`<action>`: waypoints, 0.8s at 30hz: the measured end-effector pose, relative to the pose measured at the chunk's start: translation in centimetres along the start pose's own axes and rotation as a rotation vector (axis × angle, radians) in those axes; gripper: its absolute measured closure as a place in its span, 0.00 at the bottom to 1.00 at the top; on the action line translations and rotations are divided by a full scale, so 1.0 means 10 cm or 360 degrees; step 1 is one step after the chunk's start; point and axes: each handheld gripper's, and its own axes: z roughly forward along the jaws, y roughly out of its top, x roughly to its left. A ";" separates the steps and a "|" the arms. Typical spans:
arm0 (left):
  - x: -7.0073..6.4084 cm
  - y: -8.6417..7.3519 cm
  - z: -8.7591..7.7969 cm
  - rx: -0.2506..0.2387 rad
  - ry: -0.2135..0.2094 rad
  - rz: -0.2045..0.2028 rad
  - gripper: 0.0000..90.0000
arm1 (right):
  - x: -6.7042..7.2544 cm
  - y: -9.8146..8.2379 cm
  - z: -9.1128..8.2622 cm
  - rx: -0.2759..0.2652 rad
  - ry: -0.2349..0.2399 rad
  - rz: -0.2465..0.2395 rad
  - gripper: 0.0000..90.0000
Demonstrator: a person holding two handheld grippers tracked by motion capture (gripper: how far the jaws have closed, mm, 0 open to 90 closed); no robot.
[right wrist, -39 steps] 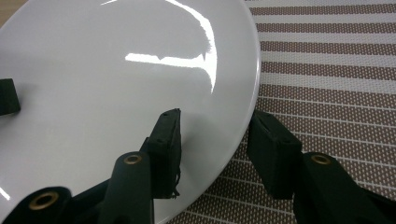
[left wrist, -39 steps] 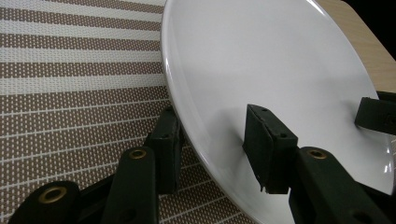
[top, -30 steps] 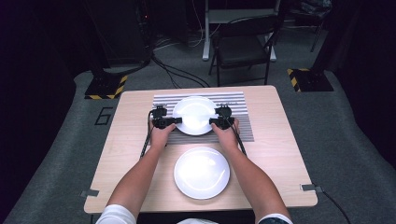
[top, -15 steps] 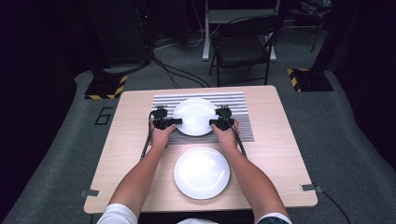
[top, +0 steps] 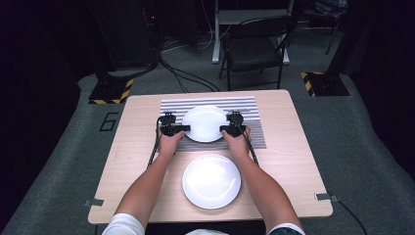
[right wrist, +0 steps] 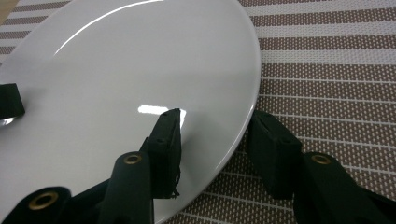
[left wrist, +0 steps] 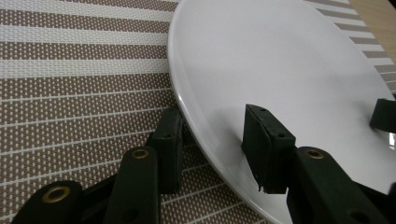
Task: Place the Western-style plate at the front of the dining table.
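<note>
Dark floor rings the tabletop [top: 132, 161], where the far plate [top: 204, 122] lies on the striped mat [top: 244, 105], its rim straddled by left gripper [top: 177, 129] at 9 o'clock and right gripper [top: 229, 129] at 3 o'clock, jaws open, so uneven closing could likely slip the glossy rim.

Left gripper [top: 185, 128], right gripper [top: 223, 129]: black, two flat-faced jaws each, brass-coloured rivets at the joints, black cable trailing back along each forearm. Person: bare forearms, short white sleeves [top: 121, 226].
</note>
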 end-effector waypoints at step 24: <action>-0.05 -0.02 0.03 0.0024 0.0071 0.0066 0.67 | 0.04 -0.01 0.04 0.0063 -0.0079 -0.0026 0.60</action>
